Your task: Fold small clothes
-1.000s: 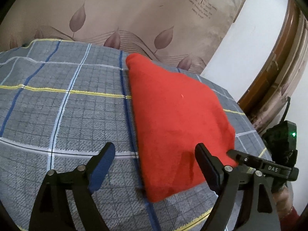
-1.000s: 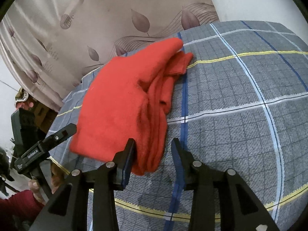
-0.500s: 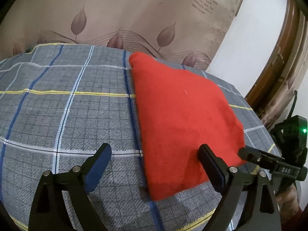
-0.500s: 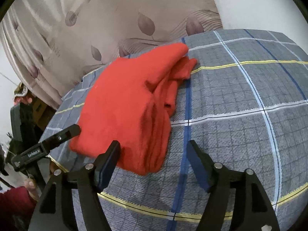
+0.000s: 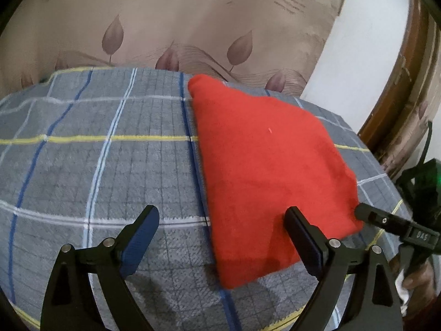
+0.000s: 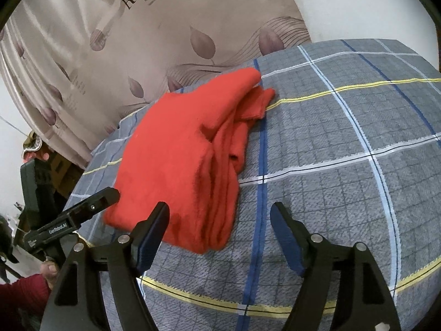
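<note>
A red garment (image 5: pixel 264 171) lies folded on a grey plaid cloth (image 5: pixel 110 171). In the right wrist view the red garment (image 6: pixel 179 165) shows stacked layers along its right edge. My left gripper (image 5: pixel 220 223) is open and empty, just in front of the garment's near corner. My right gripper (image 6: pixel 220 220) is open and empty, in front of the garment's near folded edge. Each gripper shows in the other's view, the right one (image 5: pixel 386 220) at the garment's right corner, the left one (image 6: pixel 82 212) at its left corner.
The plaid cloth (image 6: pixel 344 165) covers a rounded surface that drops off at the near and side edges. A beige leaf-print curtain (image 5: pixel 193 27) hangs behind. A white wall (image 5: pixel 366 55) and brown wooden frame (image 5: pixel 408 69) stand at the right.
My right gripper has opened, let go of the garment's near edge and pulled back. My left gripper has pulled back slightly too. The garment lies still.
</note>
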`<action>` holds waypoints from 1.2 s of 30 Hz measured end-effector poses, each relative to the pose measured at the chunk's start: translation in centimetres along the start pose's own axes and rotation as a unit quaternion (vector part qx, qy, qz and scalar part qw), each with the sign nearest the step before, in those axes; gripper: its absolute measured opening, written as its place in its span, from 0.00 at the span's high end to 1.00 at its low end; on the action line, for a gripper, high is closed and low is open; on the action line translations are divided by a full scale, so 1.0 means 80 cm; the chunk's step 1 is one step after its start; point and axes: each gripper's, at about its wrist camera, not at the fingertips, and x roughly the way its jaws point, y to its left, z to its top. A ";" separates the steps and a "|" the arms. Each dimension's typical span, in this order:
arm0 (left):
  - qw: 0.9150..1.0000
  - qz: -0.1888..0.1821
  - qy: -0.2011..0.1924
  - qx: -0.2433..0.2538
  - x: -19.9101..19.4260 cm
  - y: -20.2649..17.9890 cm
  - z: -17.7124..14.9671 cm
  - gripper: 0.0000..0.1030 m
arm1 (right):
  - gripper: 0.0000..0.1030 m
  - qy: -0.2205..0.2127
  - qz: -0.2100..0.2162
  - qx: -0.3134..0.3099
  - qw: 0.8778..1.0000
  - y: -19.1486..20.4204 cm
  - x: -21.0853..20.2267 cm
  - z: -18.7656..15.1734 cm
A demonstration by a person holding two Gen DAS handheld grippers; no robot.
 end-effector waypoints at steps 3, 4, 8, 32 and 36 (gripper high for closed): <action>0.999 0.014 -0.015 0.040 -0.006 -0.010 0.005 0.10 | 0.29 -0.001 0.000 0.005 1.000 -0.002 -0.001 0.001; 0.998 0.019 -0.020 0.053 -0.007 -0.013 0.007 0.10 | 0.29 -0.001 -0.002 0.007 1.000 -0.003 -0.001 0.001; 0.992 0.044 -0.035 0.112 -0.006 -0.024 0.021 0.10 | 0.29 0.001 -0.001 0.017 1.000 -0.005 -0.001 0.005; 0.961 -0.246 0.114 -0.044 0.124 0.043 0.100 0.11 | 0.28 0.075 0.085 0.021 0.993 -0.008 0.088 0.097; 0.960 -0.252 0.118 -0.033 0.130 0.036 0.106 0.11 | 0.28 0.079 0.098 0.015 0.992 -0.008 0.098 0.103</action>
